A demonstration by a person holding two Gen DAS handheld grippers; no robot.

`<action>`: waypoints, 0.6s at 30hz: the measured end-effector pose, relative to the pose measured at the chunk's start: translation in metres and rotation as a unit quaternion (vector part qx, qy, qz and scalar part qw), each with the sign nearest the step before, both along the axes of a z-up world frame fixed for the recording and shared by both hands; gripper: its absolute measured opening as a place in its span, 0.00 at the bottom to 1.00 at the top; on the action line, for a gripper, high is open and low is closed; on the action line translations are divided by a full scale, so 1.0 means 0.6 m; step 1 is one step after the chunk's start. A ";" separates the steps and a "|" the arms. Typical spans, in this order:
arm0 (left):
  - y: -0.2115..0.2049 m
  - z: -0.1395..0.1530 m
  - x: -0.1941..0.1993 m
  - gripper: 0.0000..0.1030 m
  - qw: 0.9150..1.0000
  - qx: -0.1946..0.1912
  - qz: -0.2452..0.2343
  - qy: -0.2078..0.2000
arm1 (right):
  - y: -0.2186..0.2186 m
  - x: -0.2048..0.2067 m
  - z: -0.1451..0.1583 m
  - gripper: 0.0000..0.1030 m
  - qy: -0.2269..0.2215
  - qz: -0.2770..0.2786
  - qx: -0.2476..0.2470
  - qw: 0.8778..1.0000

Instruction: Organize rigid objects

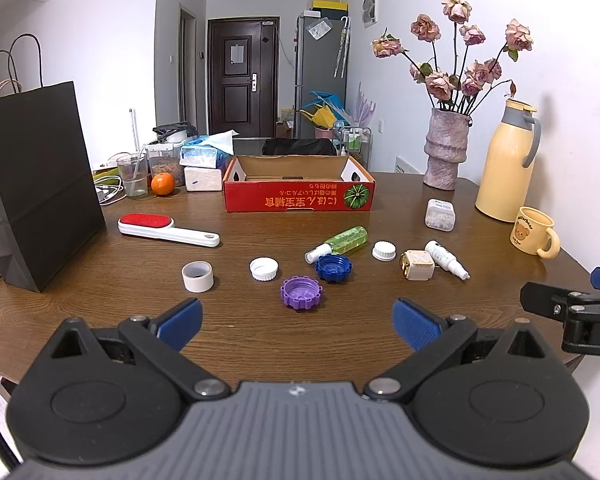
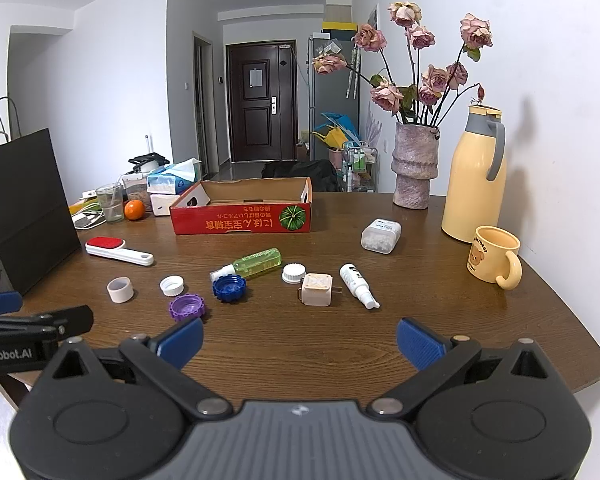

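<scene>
Small rigid items lie on the brown table (image 1: pixel 260 340): a purple cap (image 1: pixel 301 293), a blue cap (image 1: pixel 333 267), two white caps (image 1: pixel 264 269) (image 1: pixel 384 250), a white ring (image 1: pixel 197 276), a green spray bottle (image 1: pixel 338 241), a beige plug (image 1: pixel 417 265), a white dropper bottle (image 1: pixel 446 259), a clear pill box (image 1: pixel 441 214) and a lint brush (image 1: pixel 168 229). An open red cardboard box (image 1: pixel 299 184) stands behind them. My left gripper (image 1: pixel 298 322) is open and empty, just in front of the purple cap. My right gripper (image 2: pixel 300 340) is open and empty, in front of the plug (image 2: pixel 317 289).
A black paper bag (image 1: pixel 36 200) stands at the left. A vase of dried roses (image 1: pixel 446 152), a yellow thermos (image 1: pixel 508 160) and a yellow mug (image 1: pixel 534 232) stand at the right. A glass, an orange (image 1: pixel 163 183) and tissue boxes sit at the back left.
</scene>
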State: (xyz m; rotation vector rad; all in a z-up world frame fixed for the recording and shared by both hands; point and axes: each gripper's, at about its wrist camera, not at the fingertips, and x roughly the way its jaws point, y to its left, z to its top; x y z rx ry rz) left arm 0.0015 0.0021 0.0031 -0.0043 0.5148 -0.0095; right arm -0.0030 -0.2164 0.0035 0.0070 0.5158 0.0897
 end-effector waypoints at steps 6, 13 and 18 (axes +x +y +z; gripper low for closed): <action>0.001 0.000 0.000 1.00 1.000 -0.001 0.000 0.000 | 0.001 0.000 0.000 1.00 -0.001 0.000 0.000 1.000; 0.001 0.000 0.000 1.00 1.000 -0.001 0.000 0.000 | 0.004 -0.001 0.000 1.00 -0.002 0.001 -0.003 1.000; 0.001 0.000 0.000 1.00 1.000 -0.001 0.000 0.000 | 0.004 -0.001 0.001 1.00 -0.003 0.002 -0.003 1.000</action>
